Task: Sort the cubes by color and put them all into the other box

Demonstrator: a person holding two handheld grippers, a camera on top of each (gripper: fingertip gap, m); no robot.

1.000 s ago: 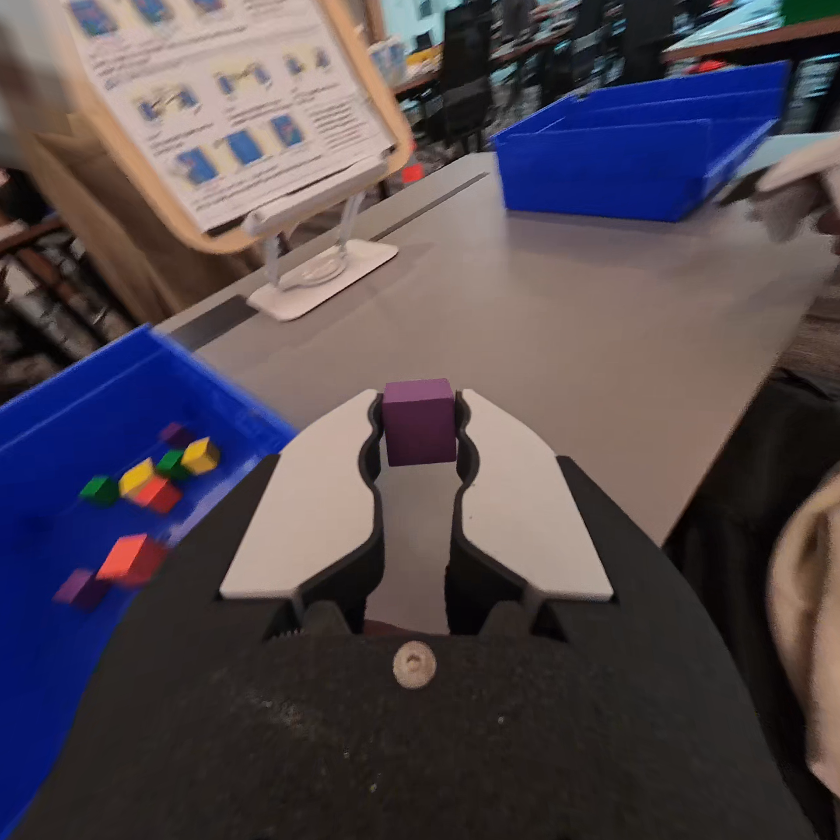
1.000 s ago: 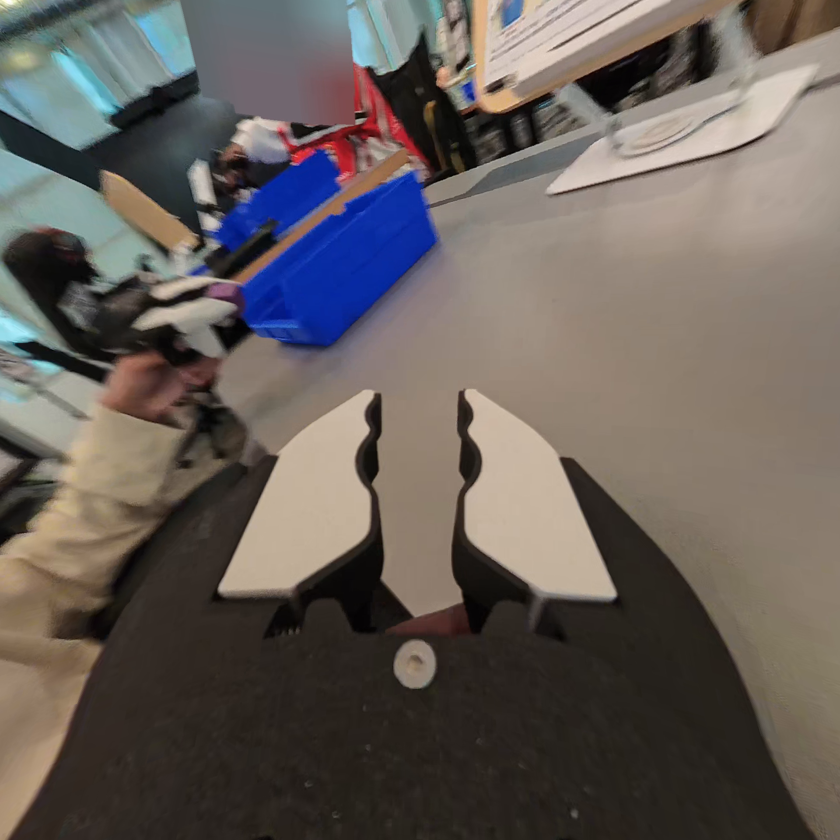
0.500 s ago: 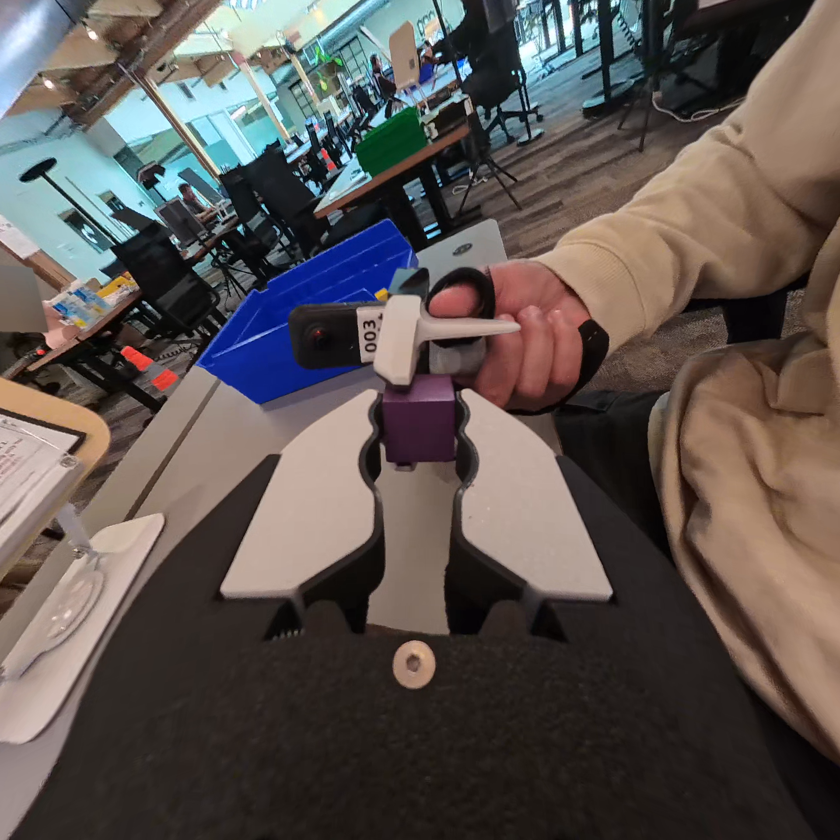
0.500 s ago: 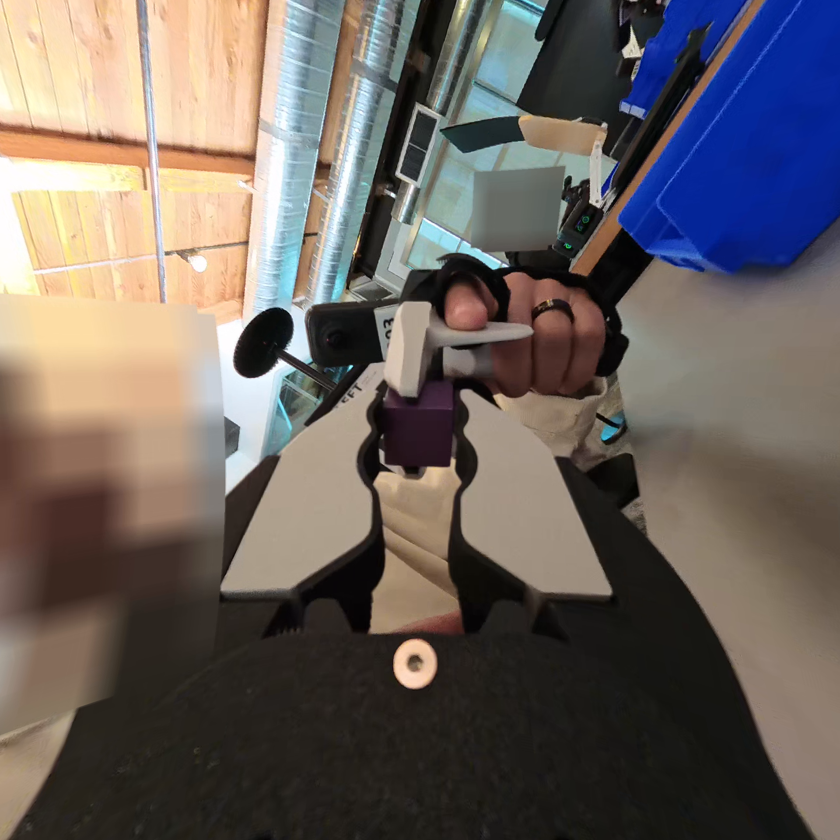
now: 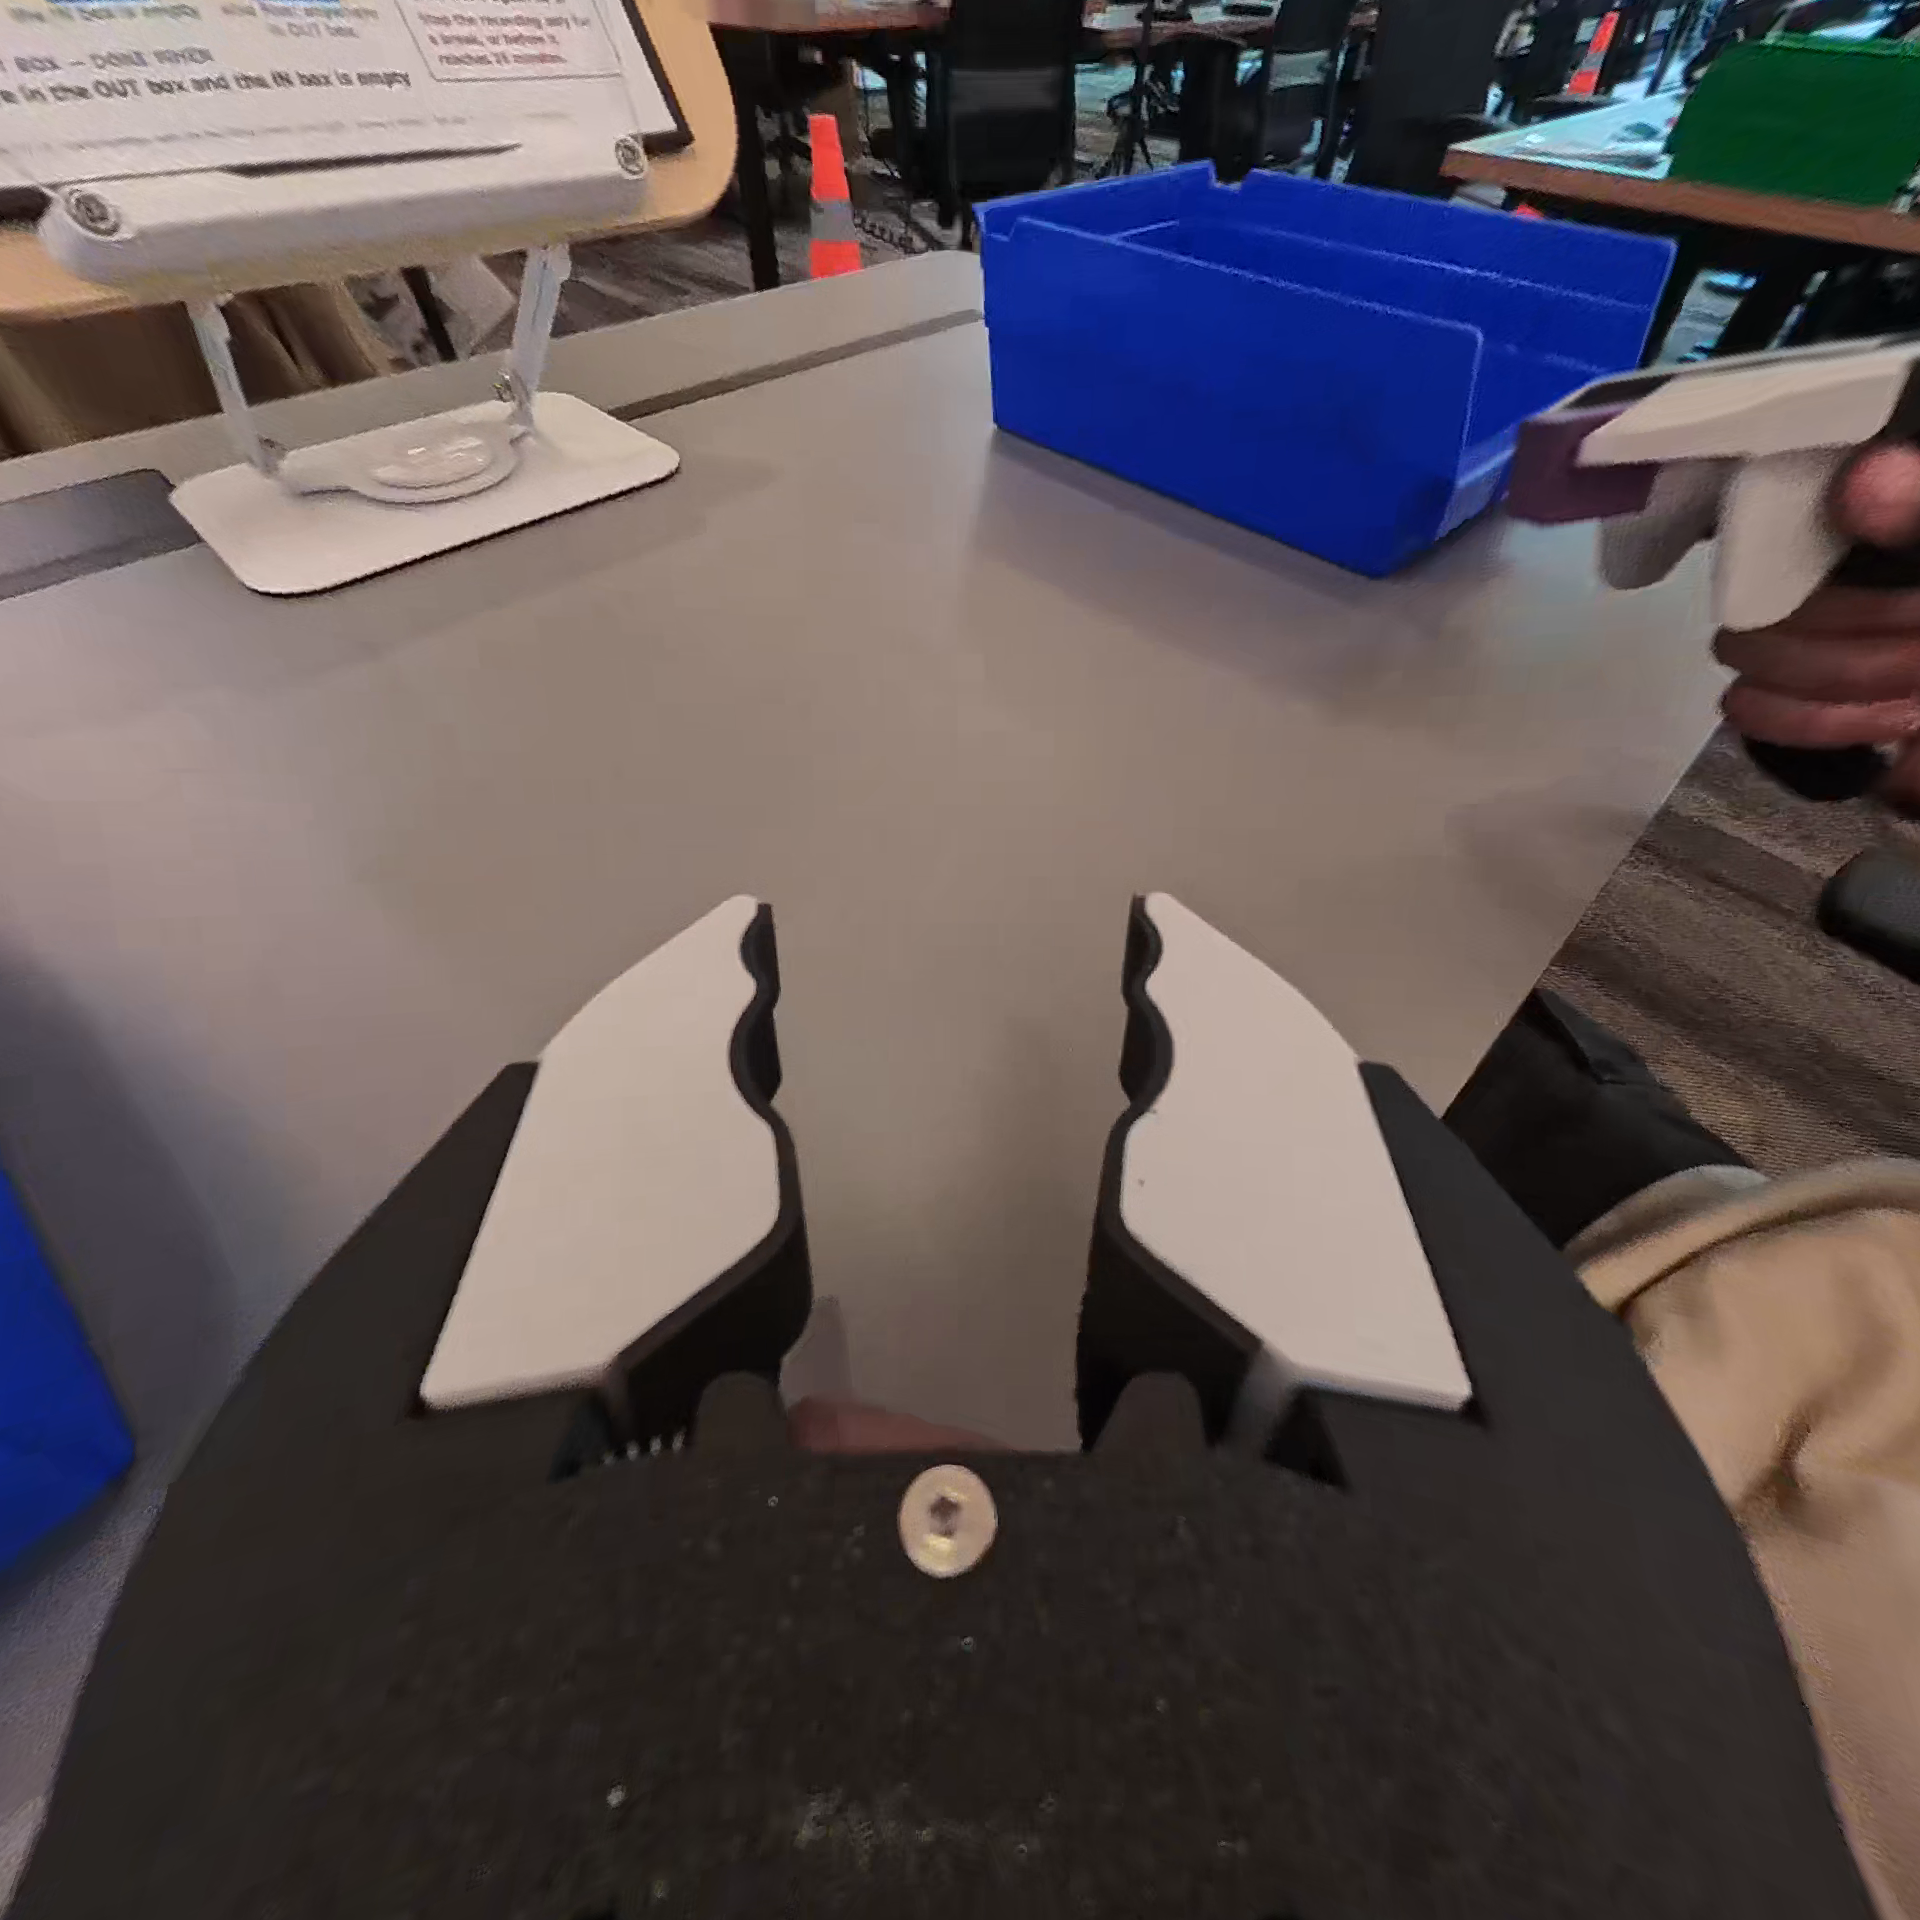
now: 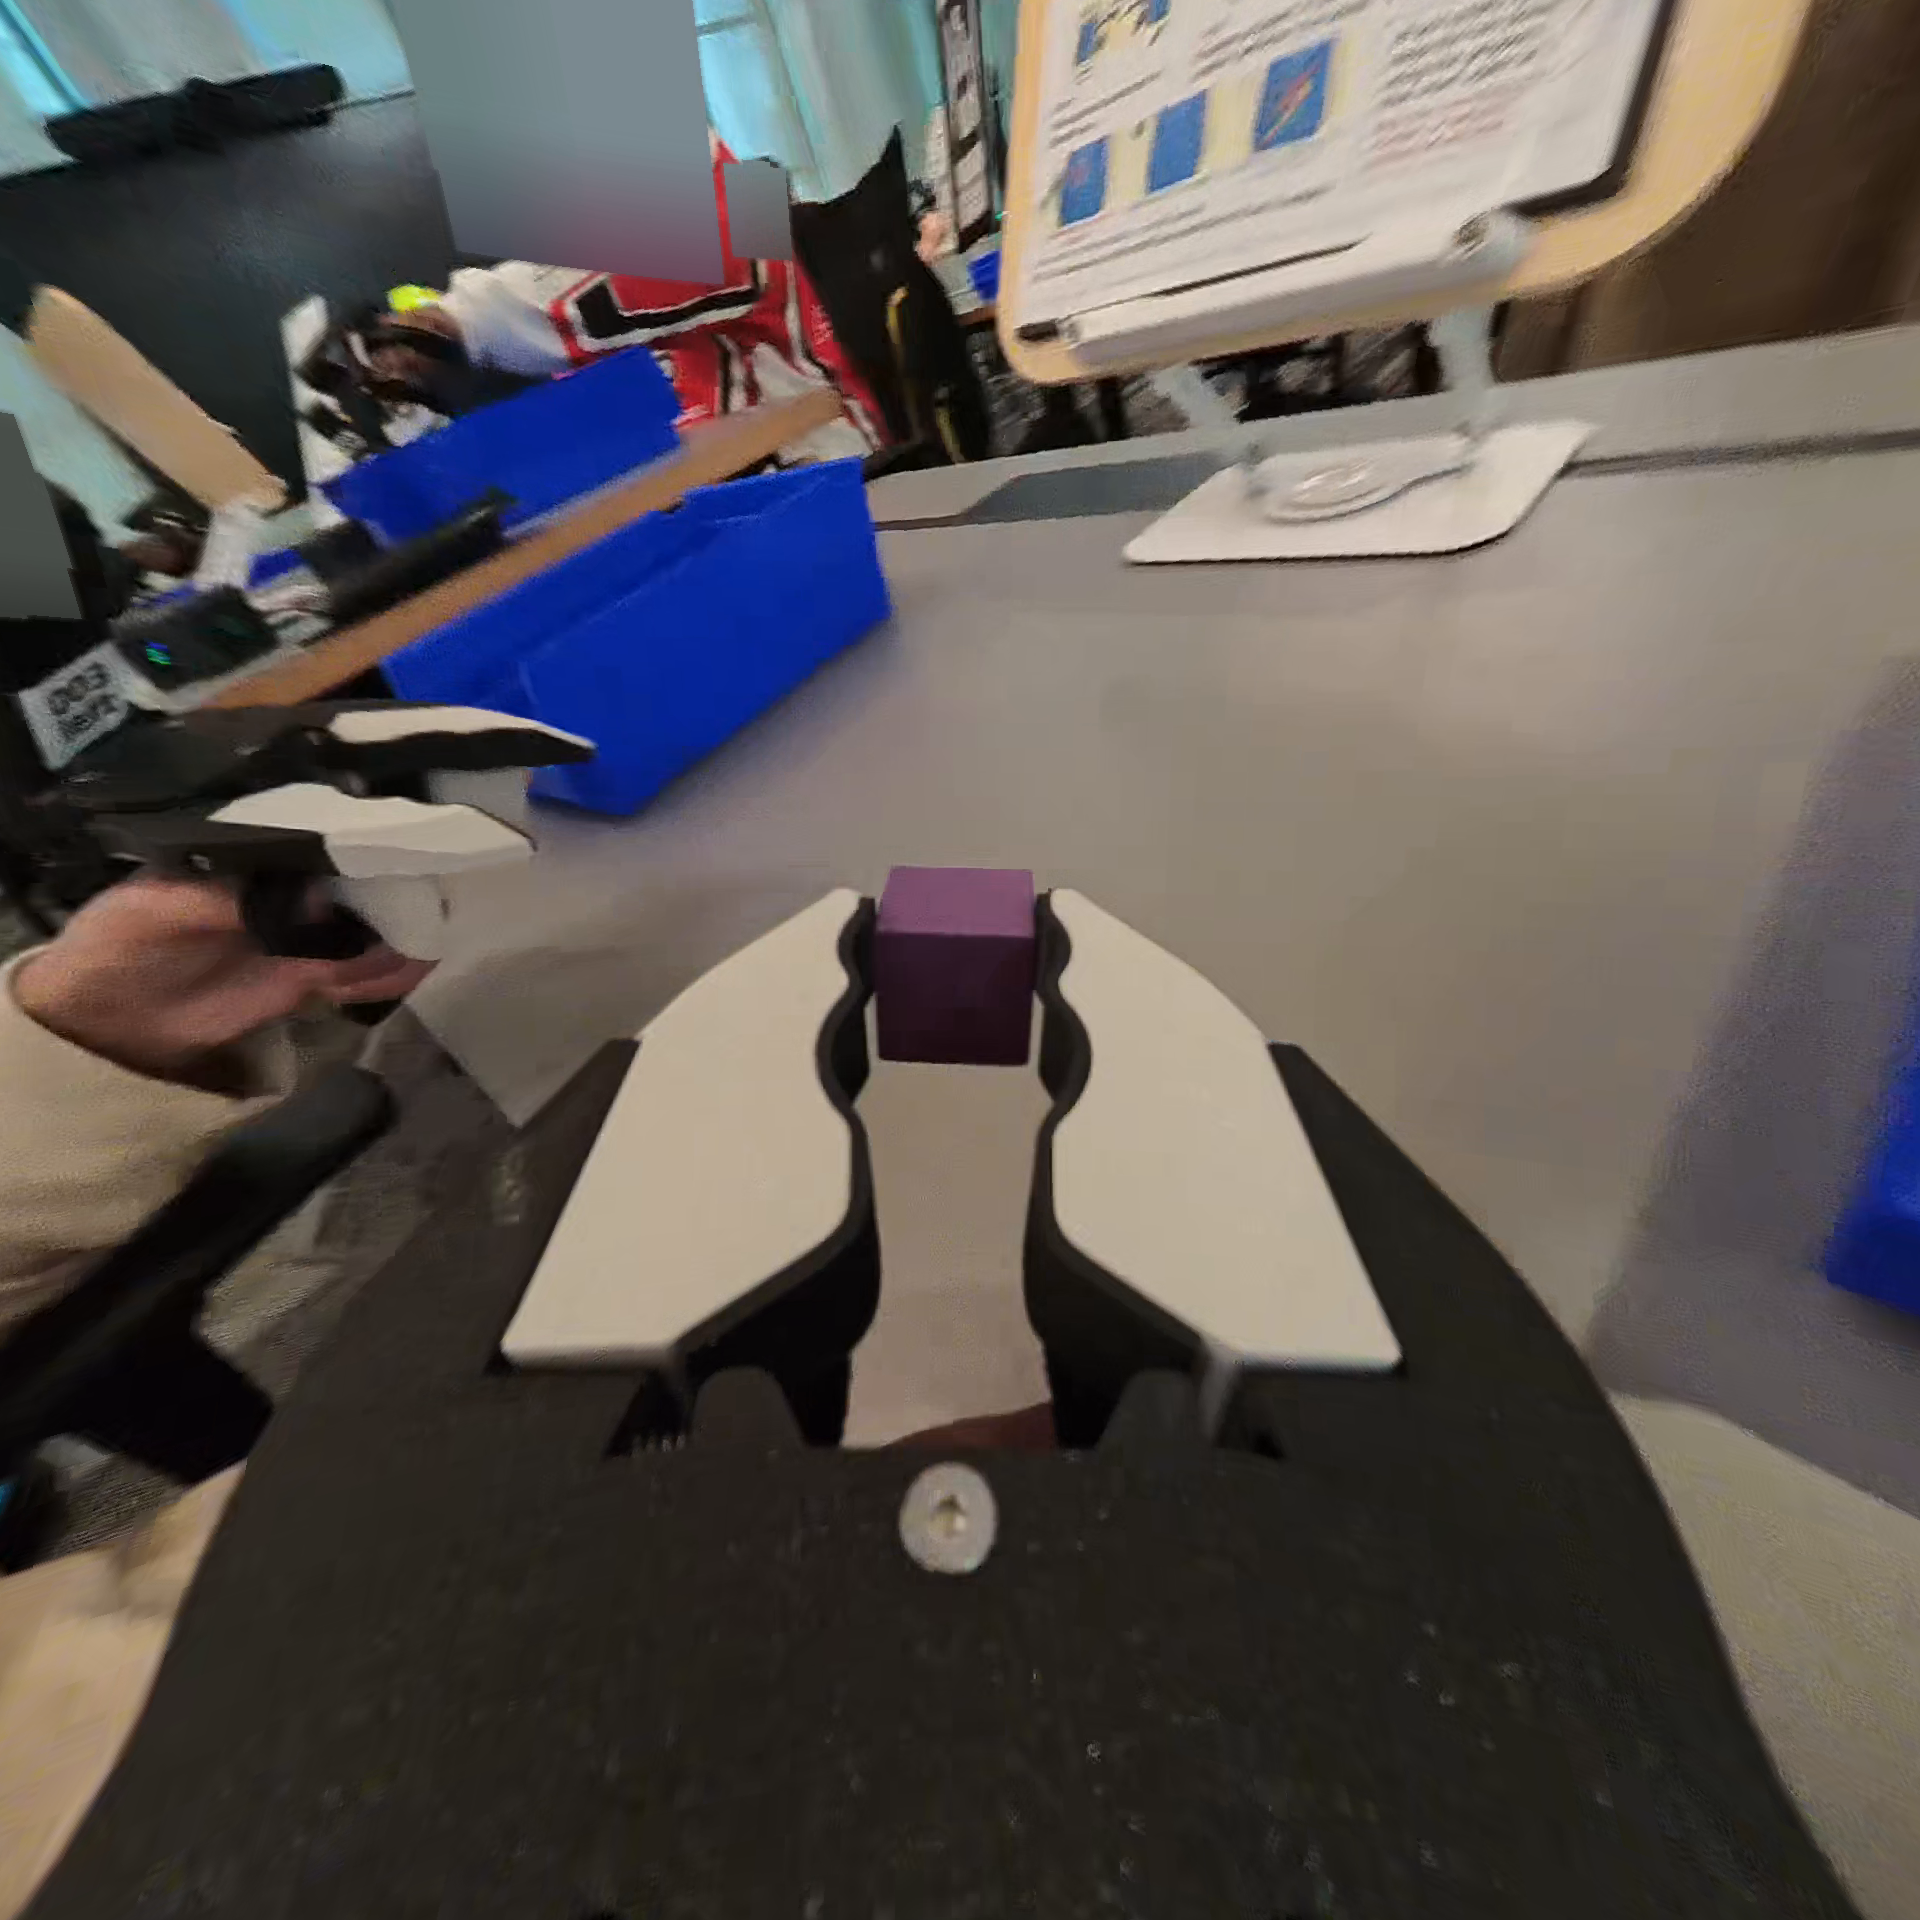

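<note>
One grey table (image 5: 935, 644) lies under both tongs. Two blue boxes: one (image 5: 1278, 353) ahead-right of the left gripper (image 5: 948, 940), one (image 6: 665, 623) ahead-left of the right gripper (image 6: 954, 935); their contents are hidden. One document stand (image 5: 416, 457) sits ahead-left of the left gripper. Left gripper: spread, empty. Right gripper: pinching one purple cube (image 6: 954, 966) at its tips.

A: Left gripper (image 5: 951, 997)? Pose, state
B: Jaws spread wide, nothing between the fingers; held level, above the table
A: Right gripper (image 6: 954, 971)?
B: Jaws closed, fingertips clamping the purple cube (image 6: 954, 977) by two opposite faces. A hand (image 5: 1839, 665) grips its handle, cream sleeve behind
</note>
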